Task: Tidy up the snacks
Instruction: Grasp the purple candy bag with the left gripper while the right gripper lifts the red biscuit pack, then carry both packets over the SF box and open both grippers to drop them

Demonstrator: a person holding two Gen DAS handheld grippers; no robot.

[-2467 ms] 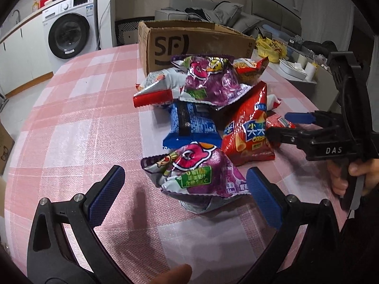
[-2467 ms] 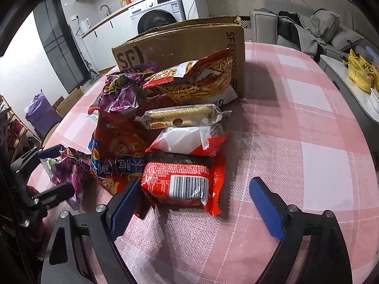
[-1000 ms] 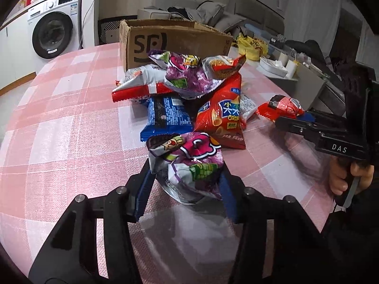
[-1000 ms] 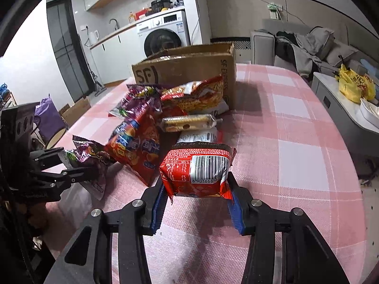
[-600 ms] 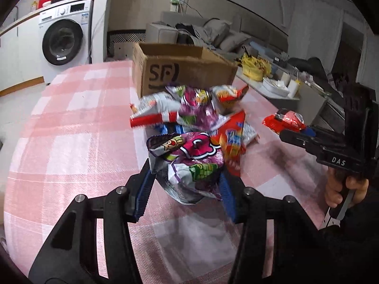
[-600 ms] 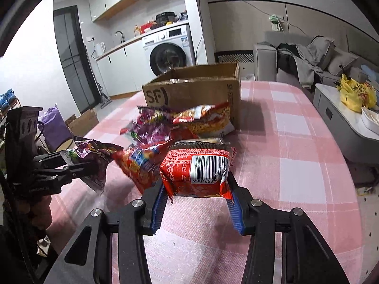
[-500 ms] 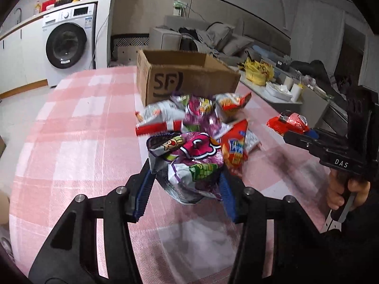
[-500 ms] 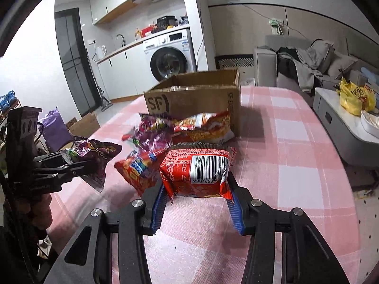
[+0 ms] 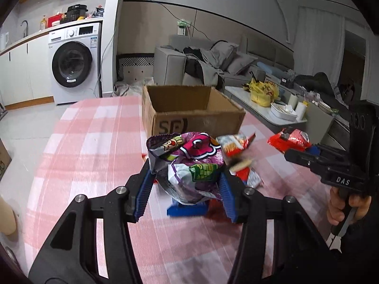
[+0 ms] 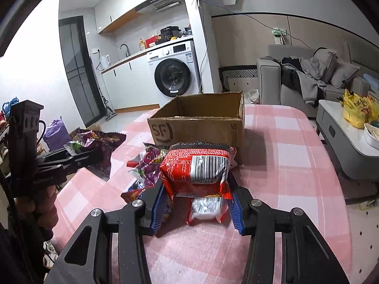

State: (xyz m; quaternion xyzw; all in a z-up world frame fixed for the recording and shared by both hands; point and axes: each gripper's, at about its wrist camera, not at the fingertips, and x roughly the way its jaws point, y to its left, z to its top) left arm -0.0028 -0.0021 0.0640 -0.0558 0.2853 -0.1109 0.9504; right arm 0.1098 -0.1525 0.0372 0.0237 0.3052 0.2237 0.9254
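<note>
Left gripper [image 9: 186,184]: clamped on the purple snack bag [image 9: 189,165]; blue pads press both sides, bag bulges up betw. them, held clear of the table [image 9: 94,146].
Right gripper [image 10: 196,203]: clamped on the red snack pack [image 10: 197,165], barcode side facing the cam; pack sits level in the jaws, off the cloth.
Box [image 9: 189,108]: open cardboard carton w/ "SF" print, upright at the far side of the table, just behind the snack pile; looks empty from both views, though the floor of it is mostly hidden.
Pile [image 9: 239,156]: loose packets lie betw. the grippers and the box front; approx. 4 or more, blurred in the left view.
Step in hand (judgement): 2 bags carried toward the box at once, 1 per gripper; drop-in not yet done.
How to do it well: each bag should clear the near wall of the box before any descent, since that wall stands betw. bag and opening.
Spacing: the person should keep the 2 grippers apart over the opening, left bag to 1 side, right pack to the other, so they don't collide.
Release: open jaws only once the bag is inside the rim, low, so it lands flat and leaves room for the rest.
Grip: both are puffy, slippery film; squeeze steady, no harder, or contents crush.
Risk: a trailing bag corner could snag the rim or sweep the pile.
</note>
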